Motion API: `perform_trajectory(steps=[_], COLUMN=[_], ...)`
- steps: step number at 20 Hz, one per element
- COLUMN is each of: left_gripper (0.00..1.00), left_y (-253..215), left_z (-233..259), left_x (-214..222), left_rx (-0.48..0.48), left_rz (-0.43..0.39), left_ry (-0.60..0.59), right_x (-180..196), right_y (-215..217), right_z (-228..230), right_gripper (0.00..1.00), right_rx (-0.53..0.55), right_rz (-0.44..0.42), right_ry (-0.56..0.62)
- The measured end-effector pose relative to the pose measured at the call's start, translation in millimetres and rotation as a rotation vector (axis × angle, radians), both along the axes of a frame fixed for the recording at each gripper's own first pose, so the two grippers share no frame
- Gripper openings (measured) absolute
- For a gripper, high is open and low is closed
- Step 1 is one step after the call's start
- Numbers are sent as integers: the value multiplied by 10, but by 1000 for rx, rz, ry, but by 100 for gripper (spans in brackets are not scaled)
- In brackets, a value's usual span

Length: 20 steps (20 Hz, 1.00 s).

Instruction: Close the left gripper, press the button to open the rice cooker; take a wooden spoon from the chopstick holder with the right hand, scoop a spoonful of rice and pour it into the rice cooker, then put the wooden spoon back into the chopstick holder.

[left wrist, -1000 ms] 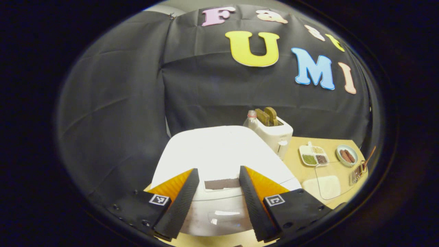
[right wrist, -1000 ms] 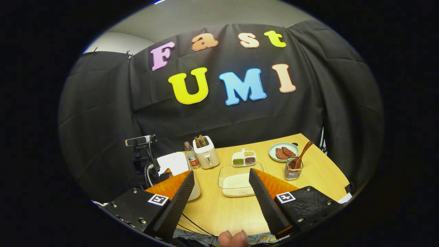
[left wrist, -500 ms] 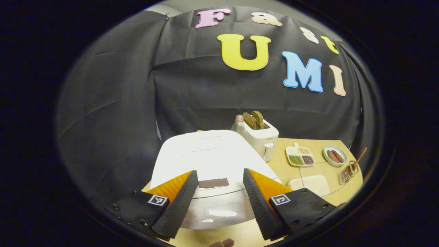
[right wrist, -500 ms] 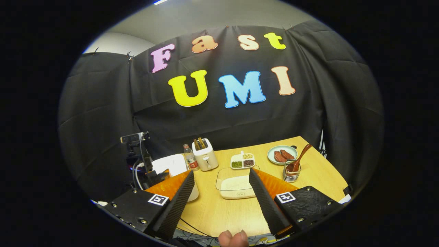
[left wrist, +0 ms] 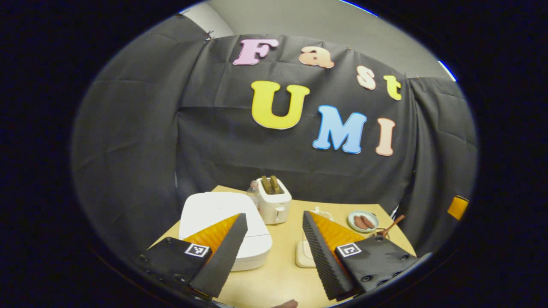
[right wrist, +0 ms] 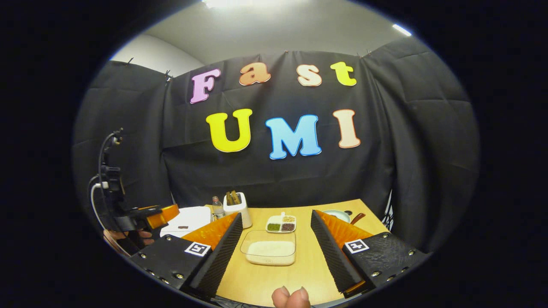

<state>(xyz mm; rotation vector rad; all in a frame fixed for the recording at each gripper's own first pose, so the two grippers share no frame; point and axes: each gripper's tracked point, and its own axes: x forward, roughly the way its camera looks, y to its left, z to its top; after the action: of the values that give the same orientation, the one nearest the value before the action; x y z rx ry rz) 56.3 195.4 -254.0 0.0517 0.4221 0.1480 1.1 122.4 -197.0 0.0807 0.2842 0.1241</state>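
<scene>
The white rice cooker stands at the table's left with its lid down; it also shows as the rice cooker in the right gripper view. My left gripper is open, held back from and above the cooker, touching nothing. My right gripper is open and empty, in front of the clear rice container. The wooden spoon leans up at the far right, and its holder is mostly hidden behind my finger. Its handle, the wooden spoon, peeks past my right finger.
A white toaster and a bottle stand behind the cooker. A sectioned dish of grains and a plate of sausages sit farther back. A hand holds the other gripper at the left. A thumb shows at the bottom edge.
Both grippers have pulled back and up from the table. The left one was close over the cooker's lid and is now well clear of it. Both stay open.
</scene>
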Motion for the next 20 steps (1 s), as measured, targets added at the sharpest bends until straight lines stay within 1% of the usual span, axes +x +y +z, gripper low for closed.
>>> perform_trajectory(steps=[1, 3, 5, 6, 7, 8, 9, 10, 11, 13, 14, 15, 16, 17, 19, 20], left_gripper=[90, 92, 91, 90, 92, 90, 90, 91, 91, 92, 92, 92, 92, 92, 93, 93], left_y=[-224, -655, -1059, -1215, -1381, -1529, -1677, -1787, -1827, -1947, -1986, -1988, -1964, -1917, -1811, -1778], left_z=[149, 434, 680, 822, 939, 1073, 1194, 1281, 1341, 1429, 1481, 1477, 1479, 1558, 1689, 1716], left_x=[-111, -337, -545, -651, -774, -893, -1015, -1089, -1170, -1178, -1164, -1158, -1158, -1124, -1132, -1124], left_rx=[4, 8, 5, 23, 48, 75, 95, 114, 131, 143, 130, 113, 97, 84, 84, 87], left_rz=[-11, -19, -20, -16, -17, -20, -25, -28, -34, -57, -67, -73, -72, -70, -55, -59], left_ry=[-24, -75, -124, -151, -176, -199, -223, -236, -237, -252, -262, -250, -243, -261, -281, -282], right_x=[-10, -23, -78, -132, -170, -187, -218, -261, -312, -375, -382, -392, -429, -423, -366, -368], right_y=[-154, -512, -827, -927, -1012, -1073, -1107, -1134, -1124, -1136, -1179, -1191, -1129, -1090, -1136, -1104], right_z=[98, 280, 353, 381, 424, 473, 525, 568, 623, 782, 849, 873, 888, 944, 1013, 1017], right_gripper=[98, 98, 98, 98, 98, 98, 98, 93, 98, 98, 98, 98, 98, 98, 98, 98], right_rx=[0, -12, -34, -45, -55, -62, -58, -47, -30, -18, -20, -21, -17, -22, -44, -38], right_rz=[-2, -25, -32, -25, -16, -5, -1, 0, 3, -8, -27, -40, -26, -20, -42, -48], right_ry=[-18, -61, -74, -81, -96, -112, -127, -132, -140, -176, -192, -180, -183, -197, -208, -206])
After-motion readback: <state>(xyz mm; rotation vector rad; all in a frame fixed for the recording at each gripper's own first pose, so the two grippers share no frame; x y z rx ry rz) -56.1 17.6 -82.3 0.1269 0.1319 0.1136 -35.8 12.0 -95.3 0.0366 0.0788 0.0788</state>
